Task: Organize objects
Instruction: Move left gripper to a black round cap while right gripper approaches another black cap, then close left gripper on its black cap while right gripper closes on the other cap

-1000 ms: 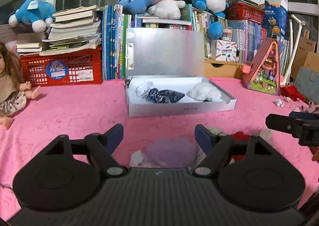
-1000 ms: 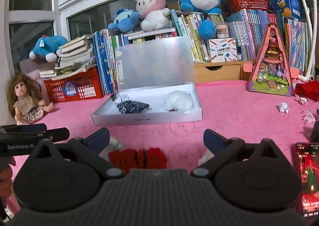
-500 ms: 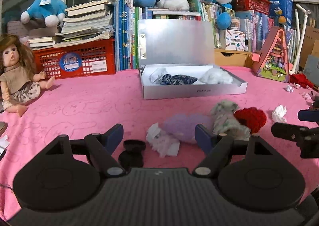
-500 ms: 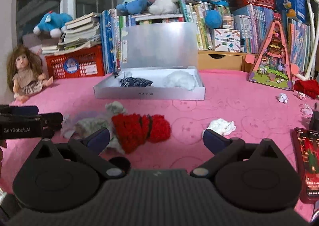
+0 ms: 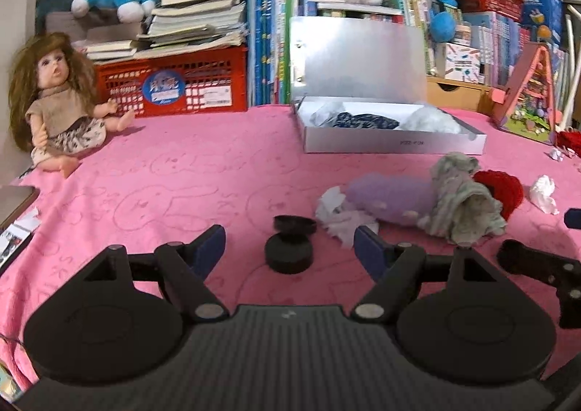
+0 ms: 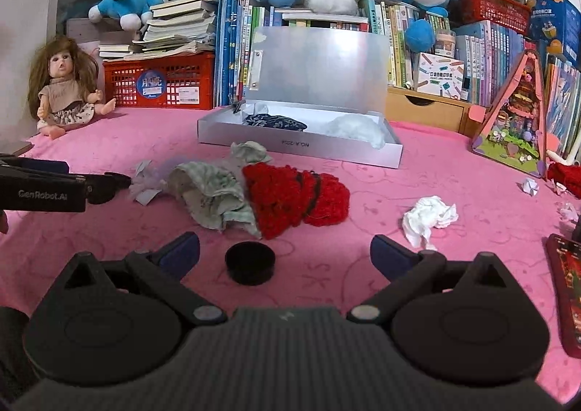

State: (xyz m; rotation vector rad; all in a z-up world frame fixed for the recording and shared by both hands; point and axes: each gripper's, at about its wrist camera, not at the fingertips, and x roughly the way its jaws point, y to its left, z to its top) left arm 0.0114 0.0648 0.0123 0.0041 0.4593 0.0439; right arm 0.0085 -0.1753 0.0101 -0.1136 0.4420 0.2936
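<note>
A pile lies on the pink cloth: a purple soft roll (image 5: 390, 198), a grey-green cloth (image 5: 463, 206) (image 6: 214, 193) and a red knitted piece (image 6: 294, 195) (image 5: 503, 187). White crumpled paper (image 5: 343, 216) lies at the pile's left end, another wad (image 6: 430, 215) to its right. A black round cap (image 5: 288, 253) (image 6: 250, 262) sits near both grippers. The open silver box (image 5: 392, 142) (image 6: 301, 149) farther back holds a dark patterned cloth (image 6: 276, 122) and a white fluffy piece (image 6: 354, 129). My left gripper (image 5: 290, 247) is open with nothing between its fingers. My right gripper (image 6: 285, 253) is open too, empty.
A doll (image 5: 58, 98) sits at the far left. A red crate (image 5: 174, 84) with books, upright books and plush toys line the back. A pink triangular toy house (image 6: 515, 124) stands right. A phone (image 6: 566, 287) lies near the right edge, with small paper scraps (image 6: 530, 187).
Both grippers have sunk and tipped downward, so the pile and the black cap have come into view in front of them. Both stay open.
</note>
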